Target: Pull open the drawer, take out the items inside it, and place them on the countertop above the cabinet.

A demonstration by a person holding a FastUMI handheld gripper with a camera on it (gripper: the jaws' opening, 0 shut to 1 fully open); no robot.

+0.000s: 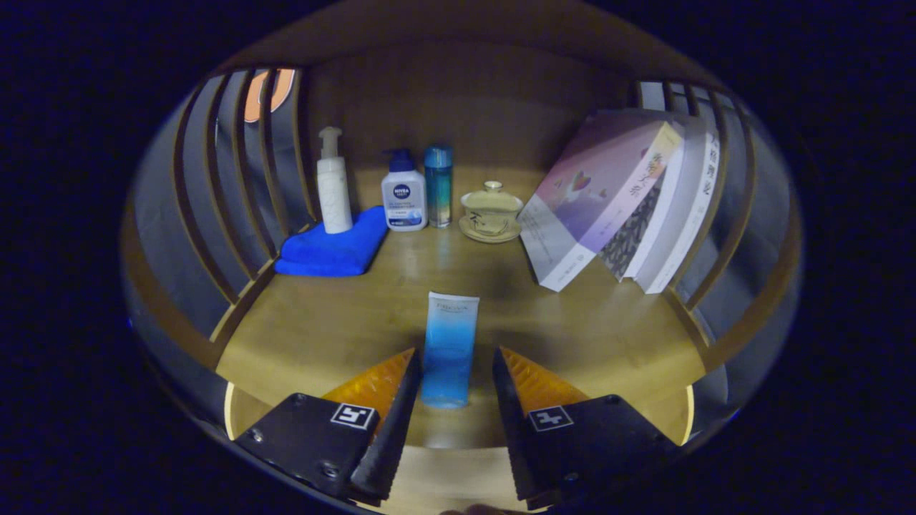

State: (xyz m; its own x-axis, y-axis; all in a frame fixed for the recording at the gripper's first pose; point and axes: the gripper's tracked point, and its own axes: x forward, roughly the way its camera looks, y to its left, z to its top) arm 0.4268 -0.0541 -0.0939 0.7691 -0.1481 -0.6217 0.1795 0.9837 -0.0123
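- Wooden countertop (343, 315), slatted rails (222, 179) on both sides, wooden back panel behind.
- Along the back: pump bottle (333, 182) standing on a folded blue cloth (333, 250), white bottle (403, 194), blue bottle (438, 184), lidded cup on a saucer (491, 211), leaning books (615, 193).
- Blue tube (449, 350) lying flat on the countertop, long axis running straight away from the fingers, pale end farthest.
- Gripper (455, 365) parted fairly wide, fingers either side of the tube's near end; left one possibly touching it, right one apart, nothing held.

A home-like wooden shelf nook with slatted sides (236, 193): toiletry bottles (404, 193), a folded blue towel (333, 250), a lidded teacup (491, 209), leaning books (622, 200)
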